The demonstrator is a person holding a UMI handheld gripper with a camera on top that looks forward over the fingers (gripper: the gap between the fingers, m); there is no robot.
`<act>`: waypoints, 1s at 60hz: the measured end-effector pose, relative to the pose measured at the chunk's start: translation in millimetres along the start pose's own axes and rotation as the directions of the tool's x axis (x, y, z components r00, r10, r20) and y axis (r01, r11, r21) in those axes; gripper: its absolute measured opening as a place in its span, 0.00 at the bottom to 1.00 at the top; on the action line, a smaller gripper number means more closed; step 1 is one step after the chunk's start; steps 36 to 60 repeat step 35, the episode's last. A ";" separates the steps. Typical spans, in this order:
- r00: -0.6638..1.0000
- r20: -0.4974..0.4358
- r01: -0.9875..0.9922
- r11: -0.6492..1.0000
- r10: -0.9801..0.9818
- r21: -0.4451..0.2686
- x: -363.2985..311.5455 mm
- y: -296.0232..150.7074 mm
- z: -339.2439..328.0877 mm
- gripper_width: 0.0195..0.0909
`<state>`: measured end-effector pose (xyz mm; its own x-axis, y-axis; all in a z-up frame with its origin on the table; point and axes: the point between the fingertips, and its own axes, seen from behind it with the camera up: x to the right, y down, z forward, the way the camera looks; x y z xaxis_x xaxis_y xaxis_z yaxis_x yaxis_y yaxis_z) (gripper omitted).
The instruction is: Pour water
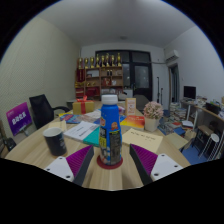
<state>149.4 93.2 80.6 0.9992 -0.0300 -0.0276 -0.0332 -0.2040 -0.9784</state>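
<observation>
The room is an office or workshop: a shelf unit [100,72] with bottles along its top stands against the far wall, and a black office chair [42,108] sits beside the long wooden table [35,150] that fills the foreground. The table carries a scatter of papers, boxes and small items, too small to name one by one.

As for the task, the pouring looks not yet begun. The water bottle [110,130] stands upright on the table, its white cap on and its blue label facing the camera, so nothing has been tipped and the cap would seemingly have to come off first. What is left is nearly everything: lift the bottle, carry it to a receiving vessel, tilt and pour.

The bottle stands between the two fingers of the gripper [111,163], close in. The fingers flank its base; whether both pads [143,159] actually press on it I cannot tell, because the contact lines are hidden low behind the bottle.

Containers, from larger to smaller: the bottle itself, whose contents are hidden by the label, so its fill level cannot be read. Off to one side of it, near the gripper, stands a dark cup [54,141], probably the vessel to pour into; its inside is not visible from this angle. Beyond the bottle sits a small pot of flowers [152,115].
</observation>
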 end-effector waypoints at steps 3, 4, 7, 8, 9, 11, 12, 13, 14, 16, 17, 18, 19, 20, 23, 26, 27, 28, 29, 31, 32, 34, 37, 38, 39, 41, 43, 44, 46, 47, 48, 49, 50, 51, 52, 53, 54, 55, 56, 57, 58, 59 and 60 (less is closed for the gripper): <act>1.000 0.014 0.004 1.000 -0.004 -0.001 -4.4 -5.3 -29.1 0.88; 1.000 0.017 0.007 1.000 -0.007 0.002 -5.0 -5.1 -44.8 0.89; 0.999 0.019 0.025 1.000 -0.025 0.018 -8.0 -10.5 -79.7 0.89; 0.999 0.017 0.031 0.999 -0.031 0.024 -8.6 -12.6 -92.3 0.89; 0.999 0.014 0.038 0.999 -0.038 0.029 -9.4 -14.4 -104.5 0.88; 0.999 0.011 0.052 0.998 -0.052 0.037 -10.7 -19.4 -121.2 0.89; 0.998 0.013 0.059 0.997 -0.060 0.043 -13.4 -18.8 -140.9 0.89; 0.998 0.016 0.063 0.997 -0.063 0.050 -15.2 -19.9 -153.7 0.89; 0.998 0.019 0.064 0.996 -0.065 0.056 -17.3 -20.7 -166.2 0.89; 0.998 0.021 0.062 0.996 -0.064 0.060 -19.6 -19.8 -190.4 0.88; 0.998 0.023 0.059 0.996 -0.060 0.062 -20.9 -19.6 -202.4 0.88; 0.998 0.025 0.051 0.997 -0.053 0.066 -22.8 -19.5 -202.9 0.88; 0.999 0.028 0.044 0.996 -0.046 0.073 -24.7 -19.7 -214.1 0.89; 0.999 0.032 0.035 0.996 -0.038 0.078 -26.1 -19.4 -230.0 0.88; 0.999 0.047 0.019 0.996 -0.023 0.089 -32.6 -18.7 -262.1 0.88; 0.998 0.062 0.006 0.995 -0.012 0.101 -39.5 -17.0 -290.7 0.88; 0.998 0.065 0.004 0.994 -0.011 0.107 -45.2 -16.1 -290.2 0.88; 0.997 0.073 0.001 0.993 -0.010 0.114 -45.3 -15.8 -302.4 0.88; 0.997 0.081 -0.002 0.993 -0.008 0.122 -47.2 -15.5 -310.6 0.88; 0.995 0.096 -0.012 0.991 -0.001 0.134 -52.0 -14.0 -325.2 0.89; 0.995 0.103 -0.019 0.990 0.004 0.138 -54.5 -12.7 -332.4 0.88; 0.993 0.115 -0.036 0.990 0.020 0.138 -63.5 -11.4 -335.8 0.88; 0.992 0.122 -0.042 0.990 0.025 0.138 -64.8 -8.9 -344.9 0.88; 0.992 0.122 -0.042 0.990 0.025 0.138 -64.8 -8.9 -344.9 0.88; 0.992 0.122 -0.042 0.990 0.025 0.138 -64.8 -8.9 -344.9 0.88; 0.992 0.122 -0.042 0.990 0.025 0.138 -64.8 -8.9 -344.9 0.88; 0.992 0.122 -0.042 0.990 0.025 0.138 -64.8 -8.9 -344.9 0.88; 0.992 0.122 -0.042 0.990 0.025 0.138 -64.8 -8.9 -344.9 0.88; 0.992 0.122 -0.042 0.990 0.025 0.138 -64.8 -8.9 -344.9 0.88; 0.992 0.122 -0.042 0.990 0.025 0.138 -64.8 -8.9 -344.9 0.88; 0.992 0.122 -0.042 0.990 0.025 0.138 -64.8 -8.9 -344.9 0.88; 0.992 0.122 -0.042 0.990 0.025 0.138 -64.8 -8.9 -344.9 0.88; 0.992 0.122 -0.042 0.990 0.025 0.138 -64.8 -8.9 -344.9 0.88; 0.992 0.122 -0.042 0.990 0.025 0.138 -64.8 -8.9 -344.9 0.88; 0.992 0.122 -0.042 0.990 0.025 0.138 -64.8 -8.9 -344.9 0.88; 0.992 0.122 -0.042 0.990 0.025 0.138 -64.8 -8.9 -344.9 0.88; 0.992 0.122 -0.042 0.990 0.025 0.138 -64.8 -8.9 -344.9 0.88; 0.992 0.122 -0.042 0.990 0.025 0.138 -64.8 -8.9 -344.9 0.88; 0.992 0.122 -0.042 0.990 0.025 0.138 -64.8 -8.9 -344.9 0.88; 0.992 0.122 -0.042 0.990 0.025 0.138 -64.8 -8.9 -344.9 0.88; 0.992 0.122 -0.042 0.990 0.025 0.138 -64.8 -8.9 -344.9 0.88; 0.992 0.122 -0.042 0.990 0.025 0.138 -64.8 -8.9 -344.9 0.88; 0.992 0.122 -0.042 0.990 0.025 0.138 -64.8 -8.9 -344.9 0.88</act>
